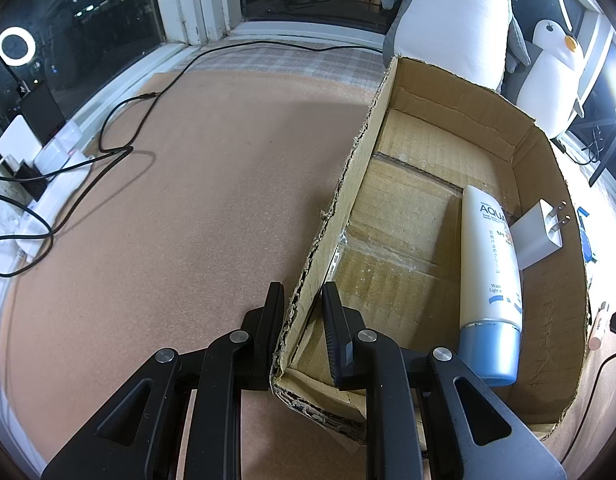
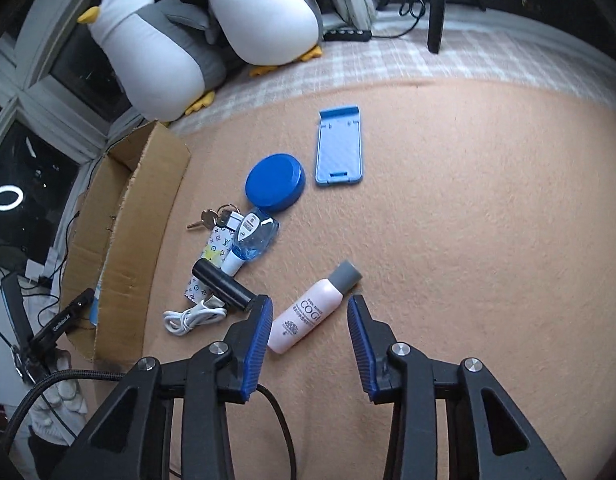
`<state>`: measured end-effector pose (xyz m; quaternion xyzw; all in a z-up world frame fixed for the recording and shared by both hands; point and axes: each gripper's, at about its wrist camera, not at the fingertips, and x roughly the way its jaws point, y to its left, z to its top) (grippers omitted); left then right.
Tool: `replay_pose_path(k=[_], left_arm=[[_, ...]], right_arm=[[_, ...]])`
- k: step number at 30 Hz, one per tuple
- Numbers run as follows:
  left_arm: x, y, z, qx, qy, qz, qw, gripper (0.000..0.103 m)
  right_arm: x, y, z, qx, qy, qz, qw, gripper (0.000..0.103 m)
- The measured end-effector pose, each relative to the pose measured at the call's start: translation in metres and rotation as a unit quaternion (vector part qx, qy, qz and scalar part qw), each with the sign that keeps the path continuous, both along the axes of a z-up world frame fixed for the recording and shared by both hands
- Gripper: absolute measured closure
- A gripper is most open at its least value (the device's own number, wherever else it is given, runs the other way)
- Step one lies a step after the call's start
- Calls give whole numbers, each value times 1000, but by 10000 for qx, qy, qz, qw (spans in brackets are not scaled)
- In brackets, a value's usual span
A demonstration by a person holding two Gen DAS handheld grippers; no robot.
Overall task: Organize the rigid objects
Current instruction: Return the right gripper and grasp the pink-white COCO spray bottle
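Taking the cardboard box [image 1: 447,208] as landmark: its far half lies bare, while a white tube [image 1: 489,280] and a white charger [image 1: 541,236] crowd its right wall. Left of the box, open mat [image 1: 188,208] runs to a black cable [image 1: 120,136]. The left tool [image 1: 302,312] straddles the near-left wall. Right of the box, a black cylinder [image 2: 224,286], white cord [image 2: 192,318], blue lid [image 2: 275,187] and pink bottle [image 2: 309,312] clutter the mat; beyond them it lies bare.

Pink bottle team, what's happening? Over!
Left gripper shut on cardboard box wall. Right gripper open around pink bottle. Black cylinder close beside.
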<state>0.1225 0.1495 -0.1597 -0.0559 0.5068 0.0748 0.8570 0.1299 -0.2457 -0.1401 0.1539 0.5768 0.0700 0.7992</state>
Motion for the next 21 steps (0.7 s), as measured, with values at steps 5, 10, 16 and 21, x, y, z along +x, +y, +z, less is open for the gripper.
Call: replay_pose_path(k=[5, 10, 16, 21], left_arm=[[1, -1, 0, -4, -1, 3, 10000, 85], [1, -1, 0, -4, -1, 3, 10000, 85], [0, -1, 0, -6, -3, 7, 10000, 85], [1, -2, 0, -7, -1, 13, 10000, 85]], right_arm=[[4, 11, -8, -147, 135, 29, 9998, 68], [7, 21, -16, -416, 210, 135, 9988, 68], [5, 26, -18, -740, 151, 367, 9965, 75], [2, 22, -21, -936, 102, 547, 9941, 85]])
